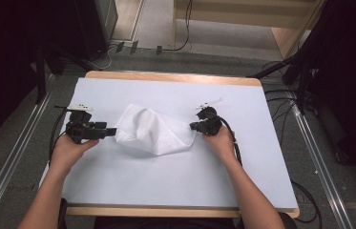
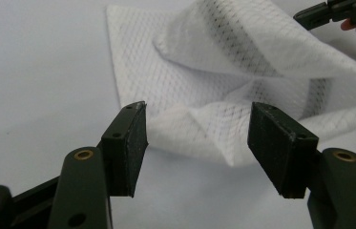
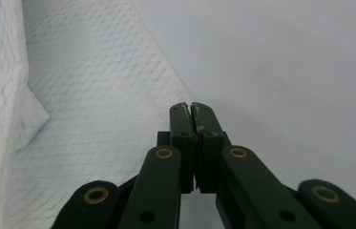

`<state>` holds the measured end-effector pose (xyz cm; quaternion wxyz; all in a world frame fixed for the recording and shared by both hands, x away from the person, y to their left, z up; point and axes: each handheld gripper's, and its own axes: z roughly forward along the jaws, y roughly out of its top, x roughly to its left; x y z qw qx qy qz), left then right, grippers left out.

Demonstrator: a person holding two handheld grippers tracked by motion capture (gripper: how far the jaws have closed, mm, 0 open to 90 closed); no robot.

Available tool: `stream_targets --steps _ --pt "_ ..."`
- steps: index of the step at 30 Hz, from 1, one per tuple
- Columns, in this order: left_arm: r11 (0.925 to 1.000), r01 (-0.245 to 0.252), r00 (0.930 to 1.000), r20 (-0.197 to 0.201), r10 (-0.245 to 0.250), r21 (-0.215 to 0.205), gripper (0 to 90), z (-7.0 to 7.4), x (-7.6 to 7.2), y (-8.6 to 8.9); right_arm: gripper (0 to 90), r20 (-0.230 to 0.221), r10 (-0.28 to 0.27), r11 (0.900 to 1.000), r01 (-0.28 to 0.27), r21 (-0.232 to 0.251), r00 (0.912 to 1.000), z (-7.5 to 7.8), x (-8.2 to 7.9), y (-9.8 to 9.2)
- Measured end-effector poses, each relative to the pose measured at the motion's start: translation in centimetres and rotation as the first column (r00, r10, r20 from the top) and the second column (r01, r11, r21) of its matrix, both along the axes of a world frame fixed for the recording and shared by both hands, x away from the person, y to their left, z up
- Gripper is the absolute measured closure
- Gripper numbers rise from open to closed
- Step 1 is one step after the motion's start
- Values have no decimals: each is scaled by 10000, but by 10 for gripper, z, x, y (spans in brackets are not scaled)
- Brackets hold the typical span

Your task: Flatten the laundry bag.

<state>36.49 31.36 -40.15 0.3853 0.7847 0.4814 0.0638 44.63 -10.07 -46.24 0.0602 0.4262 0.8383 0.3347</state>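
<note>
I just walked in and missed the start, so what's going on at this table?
A person is working on a white cloth that lies rumpled on the table, with a hand-held gripper in each hand. The right hand-held gripper is shut at the cloth's edge, seemingly pinching it, with that side raised. The left hand-held gripper is open, its jaws either side of a folded corner without pressing on it.

I see a white mesh-patterned cloth (image 1: 151, 131) lying crumpled near the middle of the pale table cover (image 1: 175, 176). Its centre humps up in loose folds, and one corner is doubled over on itself.
</note>
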Motion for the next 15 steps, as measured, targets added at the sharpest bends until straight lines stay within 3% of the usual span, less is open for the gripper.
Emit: stream_targets --steps 9,15 --pt "10000 91 10000 -17 -91 24 394 -1 2 -2 898 -2 -1098 9938 1098 200 9940 2 9 -43" --pt "9998 182 9998 -32 -182 66 394 -2 5 -5 898 -197 -1531 9881 1534 141 9880 -1 9 -64"
